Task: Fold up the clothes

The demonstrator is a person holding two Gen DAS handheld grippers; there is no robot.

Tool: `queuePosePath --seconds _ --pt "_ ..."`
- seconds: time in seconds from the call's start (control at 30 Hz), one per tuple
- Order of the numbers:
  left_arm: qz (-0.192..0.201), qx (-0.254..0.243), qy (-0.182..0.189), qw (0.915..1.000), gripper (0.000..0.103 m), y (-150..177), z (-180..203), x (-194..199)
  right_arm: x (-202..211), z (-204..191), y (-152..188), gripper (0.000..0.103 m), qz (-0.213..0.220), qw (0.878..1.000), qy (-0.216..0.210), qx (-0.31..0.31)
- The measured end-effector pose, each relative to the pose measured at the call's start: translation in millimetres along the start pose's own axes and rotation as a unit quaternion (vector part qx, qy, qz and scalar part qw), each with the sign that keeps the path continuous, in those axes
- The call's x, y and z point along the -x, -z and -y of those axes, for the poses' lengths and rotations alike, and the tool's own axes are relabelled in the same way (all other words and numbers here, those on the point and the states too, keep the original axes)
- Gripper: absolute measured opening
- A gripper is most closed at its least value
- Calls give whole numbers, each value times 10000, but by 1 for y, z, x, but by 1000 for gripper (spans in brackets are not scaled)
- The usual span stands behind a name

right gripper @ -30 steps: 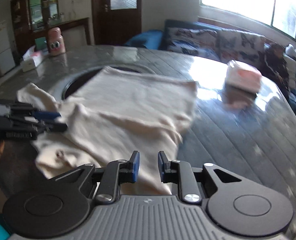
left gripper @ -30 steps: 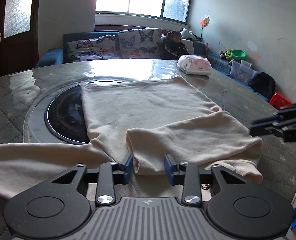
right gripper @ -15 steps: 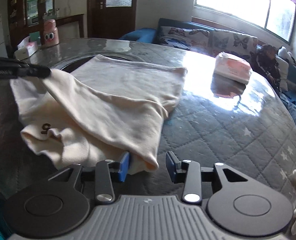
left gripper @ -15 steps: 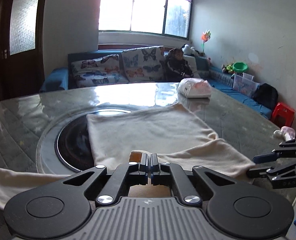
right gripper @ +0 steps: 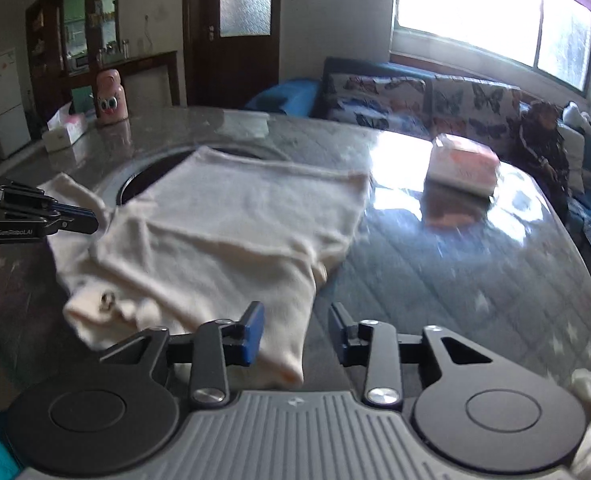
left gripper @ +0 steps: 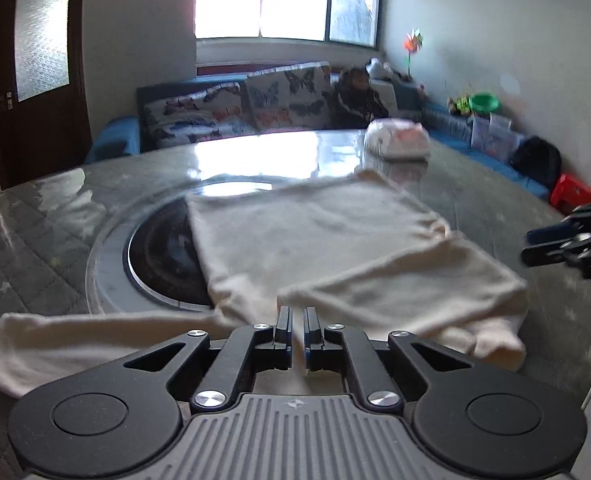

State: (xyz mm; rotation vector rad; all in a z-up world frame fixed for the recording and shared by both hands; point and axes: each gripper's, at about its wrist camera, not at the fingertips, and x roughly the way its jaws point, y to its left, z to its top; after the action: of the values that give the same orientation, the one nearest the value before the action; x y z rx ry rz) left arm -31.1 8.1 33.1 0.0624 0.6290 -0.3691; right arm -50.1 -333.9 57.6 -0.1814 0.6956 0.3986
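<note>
My left gripper [left gripper: 298, 330] is pinched nearly shut on the near edge of the cream, soft knit long-sleeved top [left gripper: 315, 232], a thin fold of it between the pads. My right gripper [right gripper: 296, 330] stands narrow with its jaws closing around the folded-in sleeve's corner [right gripper: 291, 360]; the pads are not yet pressing on it.

The top lies flat on the grey quilted round table [left gripper: 35, 248], its far hem toward twelve o'clock and partly over the dark glass cooktop disc [left gripper: 163, 256] set in the middle. One sleeve is folded across the body toward three o'clock; the other trails out flat toward nine o'clock [left gripper: 75, 340].

I judge the cloth light, limp and a little clingy: it will sag and wrinkle wherever it goes unsupported, so I should take it at corners and seams, both claws level, and drag low.

I count one garment, two grippers, one white-and-pink tissue pack [left gripper: 397, 142] at one o'clock, and one pink owl-eyed canister [right gripper: 110, 98] at ten o'clock in the right view.
</note>
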Motion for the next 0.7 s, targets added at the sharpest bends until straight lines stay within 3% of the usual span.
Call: queuePosePath --seconds 0.17,0.37,0.7 --pt "-57 -21 253 9997 6 -5 10 -20 -40 -6 -17 21 -21 9999 -87 128" --pt "-332 165 185 9991 6 6 2 -43 -74 -8 -15 17 -257 9996 -65 139" --pt "-266 261 244 9990 11 0 4 -49 -71 -18 -13 18 -261 9994 -120 183"
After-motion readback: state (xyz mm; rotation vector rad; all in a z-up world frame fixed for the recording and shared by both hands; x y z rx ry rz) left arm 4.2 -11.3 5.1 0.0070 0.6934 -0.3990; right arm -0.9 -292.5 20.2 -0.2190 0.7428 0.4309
